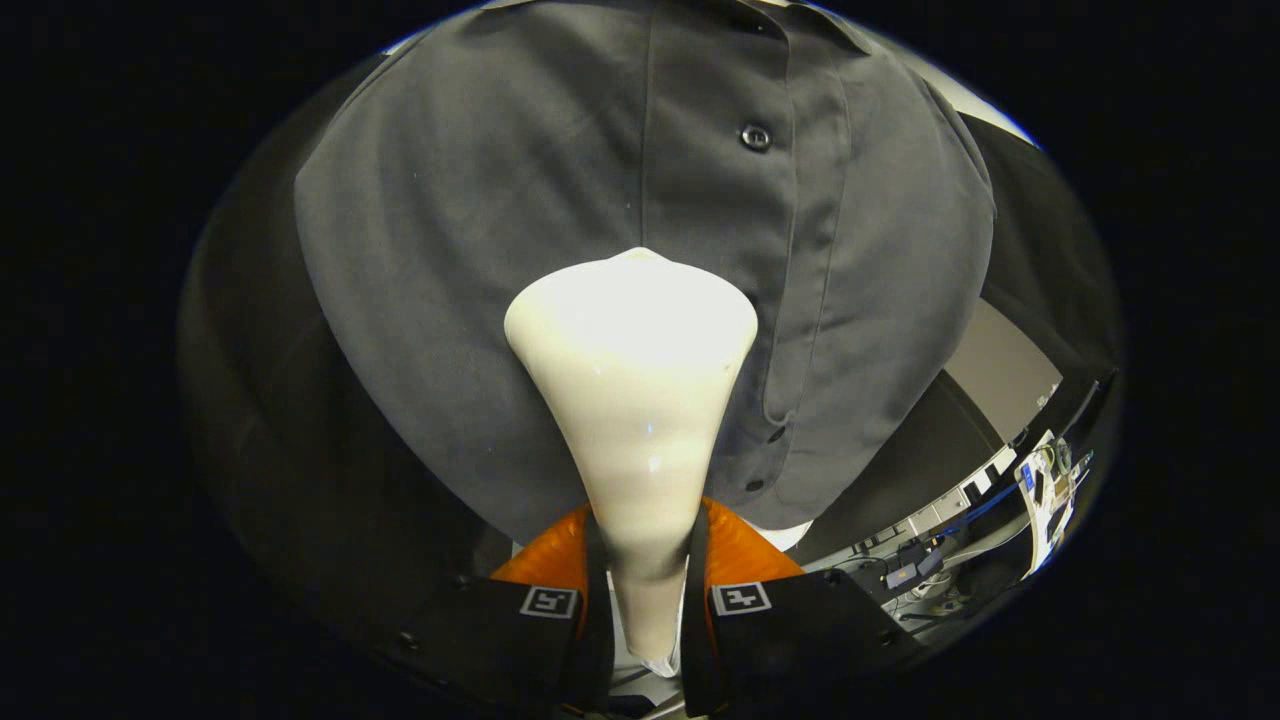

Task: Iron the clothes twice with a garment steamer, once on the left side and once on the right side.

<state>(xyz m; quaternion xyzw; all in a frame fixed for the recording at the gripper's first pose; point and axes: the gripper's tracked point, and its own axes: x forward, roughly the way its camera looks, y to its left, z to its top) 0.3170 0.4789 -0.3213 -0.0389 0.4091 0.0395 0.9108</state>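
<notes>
Gripped in the hand-held gripper (pixel 645 560) is a white garment steamer (pixel 635 400), its narrow handle clamped between the two fingers, which press on it from either side and stand only as far apart as the handle is wide. From the fingers the steamer's glossy body runs forward and flares into a broad, rounded triangular head with a small peak at its far edge. Bright glare washes out the head's top, so no seam or detail can be made out there, and its steam face is turned away toward the cloth and cannot be seen. That head lies against or just in front of a dark grey button-up shirt (pixel 480 200) hanging beyond the fingers; whether it truly touches the fabric cannot be told. It sits left of the shirt's button placket (pixel 800 250), which runs down the garment just beside the head, with one dark button (pixel 755 136) showing above and two more near the hem, half in shadow. The shirt's collar is cut off at the top, its lower middle is hidden behind the steamer, and its sleeves merge into the dark backdrop. Off to the right, beyond the shirt's hem, lies small, blurred clutter of cables and equipment (pixel 1000 510).
</notes>
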